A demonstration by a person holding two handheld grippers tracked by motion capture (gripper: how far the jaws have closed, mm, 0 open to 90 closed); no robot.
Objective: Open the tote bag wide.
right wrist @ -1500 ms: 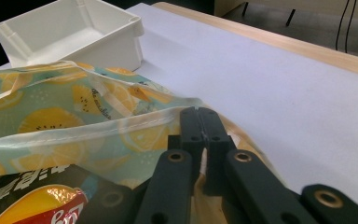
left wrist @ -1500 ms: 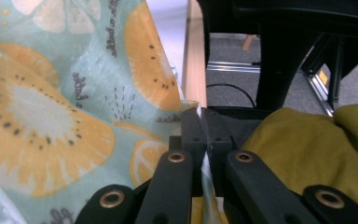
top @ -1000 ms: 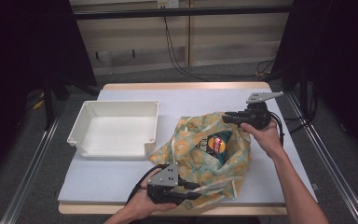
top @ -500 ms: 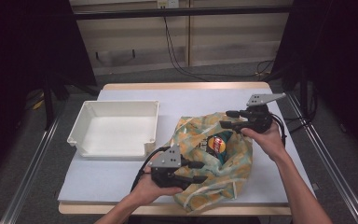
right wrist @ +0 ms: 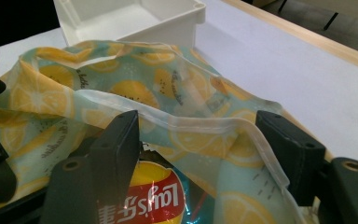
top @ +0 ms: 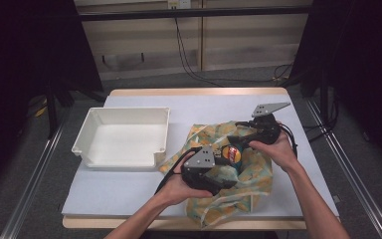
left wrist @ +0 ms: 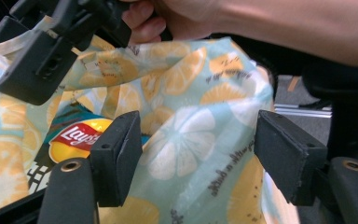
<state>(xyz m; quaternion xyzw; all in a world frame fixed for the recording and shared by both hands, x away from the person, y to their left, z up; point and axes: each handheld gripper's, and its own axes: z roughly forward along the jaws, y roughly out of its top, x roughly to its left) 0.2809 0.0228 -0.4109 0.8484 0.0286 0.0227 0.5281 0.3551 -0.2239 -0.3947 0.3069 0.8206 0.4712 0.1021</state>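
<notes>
With both the left gripper (top: 214, 175) and right gripper (top: 248, 133) spread-jawed around the lemon-print translucent bag (top: 248, 172), its yellow crisp packet (top: 232, 153) seems only half inside.

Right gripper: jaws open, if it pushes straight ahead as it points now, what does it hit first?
Likely the lemon-print bag: its rim lies across the gap between the open jaws of the right gripper, with the Lay's chip packet just under it. Depth is uncertain; the white tray sits well beyond.

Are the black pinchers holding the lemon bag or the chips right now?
Neither. Both the left gripper and the right gripper stand open around folds of the lemon bag, clamping nothing. The chip packet lies inside it, unheld.
</notes>
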